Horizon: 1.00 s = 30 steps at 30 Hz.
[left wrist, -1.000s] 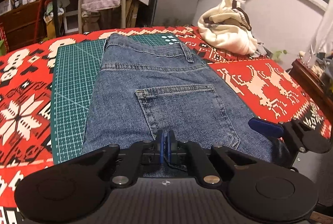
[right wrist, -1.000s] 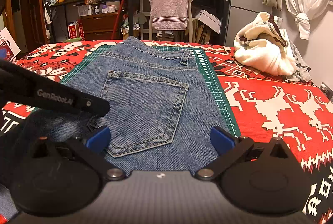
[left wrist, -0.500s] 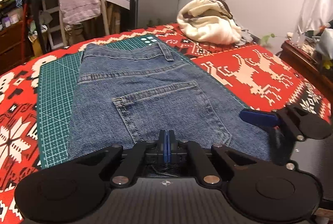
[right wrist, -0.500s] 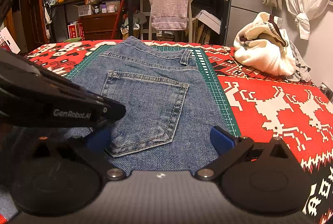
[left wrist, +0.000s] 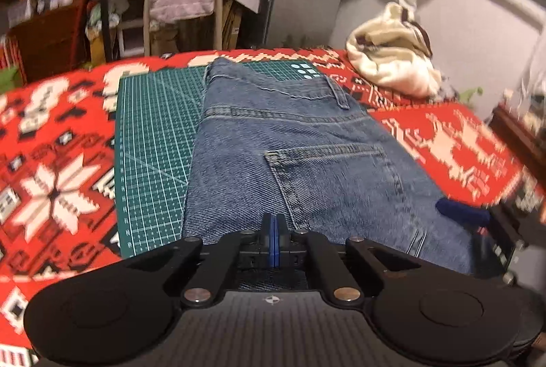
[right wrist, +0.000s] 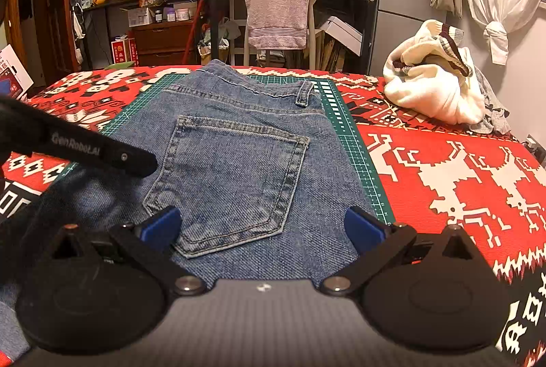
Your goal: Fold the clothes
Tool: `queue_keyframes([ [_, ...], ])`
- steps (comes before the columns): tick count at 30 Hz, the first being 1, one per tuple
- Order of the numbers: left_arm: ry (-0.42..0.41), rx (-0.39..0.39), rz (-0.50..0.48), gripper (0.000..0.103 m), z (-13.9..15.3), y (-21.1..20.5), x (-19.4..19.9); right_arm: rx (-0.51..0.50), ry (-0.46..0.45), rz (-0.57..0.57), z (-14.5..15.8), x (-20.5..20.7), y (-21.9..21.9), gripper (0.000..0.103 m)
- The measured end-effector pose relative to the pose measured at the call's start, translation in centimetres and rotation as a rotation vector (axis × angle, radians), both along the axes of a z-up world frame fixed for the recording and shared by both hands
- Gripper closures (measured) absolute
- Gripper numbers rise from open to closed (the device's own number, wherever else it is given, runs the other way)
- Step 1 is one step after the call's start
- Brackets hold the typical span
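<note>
Folded blue jeans (left wrist: 290, 142) lie back pocket up on a green cutting mat (left wrist: 153, 135). My left gripper (left wrist: 274, 240) hovers low over their near edge, just left of the pocket's bottom corner. Its blue pads are pressed flush together and no cloth shows between them. My right gripper (right wrist: 262, 225) stands open over the same near edge of the jeans (right wrist: 235, 162), its fingers either side of the pocket's lower end. One of its blue fingers (left wrist: 460, 215) shows at the right of the left wrist view. The left gripper's black body (right wrist: 85, 148) crosses the right wrist view at the left.
A red patterned cloth (right wrist: 443, 169) covers the table under the mat (right wrist: 344, 128). A heap of white clothes (right wrist: 433, 87) sits at the far right corner. Behind the table stand a chair with a pink towel (right wrist: 276, 9) and cluttered shelves.
My left gripper swung right, then back left, staying shut. The jeans and the right gripper have not moved.
</note>
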<state>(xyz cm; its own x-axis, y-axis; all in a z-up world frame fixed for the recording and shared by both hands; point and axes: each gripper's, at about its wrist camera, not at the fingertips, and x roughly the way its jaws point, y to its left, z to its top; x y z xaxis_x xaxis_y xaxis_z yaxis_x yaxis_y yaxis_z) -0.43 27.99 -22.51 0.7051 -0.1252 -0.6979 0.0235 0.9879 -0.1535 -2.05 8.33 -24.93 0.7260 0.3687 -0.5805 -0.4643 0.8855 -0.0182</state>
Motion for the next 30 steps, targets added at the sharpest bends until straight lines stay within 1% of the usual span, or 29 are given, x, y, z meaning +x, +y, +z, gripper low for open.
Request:
queue_keyframes([
  [3, -0.001, -0.038, 0.036, 0.100, 0.2, 0.7, 0.1, 0.000, 0.000, 0.000, 0.0, 0.0, 0.0, 0.001],
  [5, -0.011, -0.037, 0.044, 0.100, 0.8, 0.7, -0.1, 0.000, 0.000, 0.000, 0.0, 0.0, 0.0, 0.000],
  [6, -0.014, -0.052, 0.047, 0.100, 1.1, 0.9, -0.4, 0.000, 0.000, 0.000, 0.0, 0.0, 0.0, 0.000],
  [13, 0.019, -0.119, 0.075, 0.100, 1.5, 2.5, -1.8, 0.000, 0.000, 0.001, 0.0, 0.1, 0.0, 0.000],
  [20, 0.040, -0.088, 0.076, 0.099, 1.6, 1.9, -2.8, 0.001, 0.000, 0.001, 0.0, 0.1, 0.0, 0.000],
  [23, 0.046, -0.087, 0.075, 0.099, 1.5, 2.0, -3.0, 0.001, 0.001, -0.001, 0.0, 0.1, 0.0, 0.000],
  [30, 0.058, -0.077, 0.045, 0.099, 1.0, 1.3, -2.6, -0.008, -0.004, -0.004, -0.1, 0.2, 0.2, 0.000],
])
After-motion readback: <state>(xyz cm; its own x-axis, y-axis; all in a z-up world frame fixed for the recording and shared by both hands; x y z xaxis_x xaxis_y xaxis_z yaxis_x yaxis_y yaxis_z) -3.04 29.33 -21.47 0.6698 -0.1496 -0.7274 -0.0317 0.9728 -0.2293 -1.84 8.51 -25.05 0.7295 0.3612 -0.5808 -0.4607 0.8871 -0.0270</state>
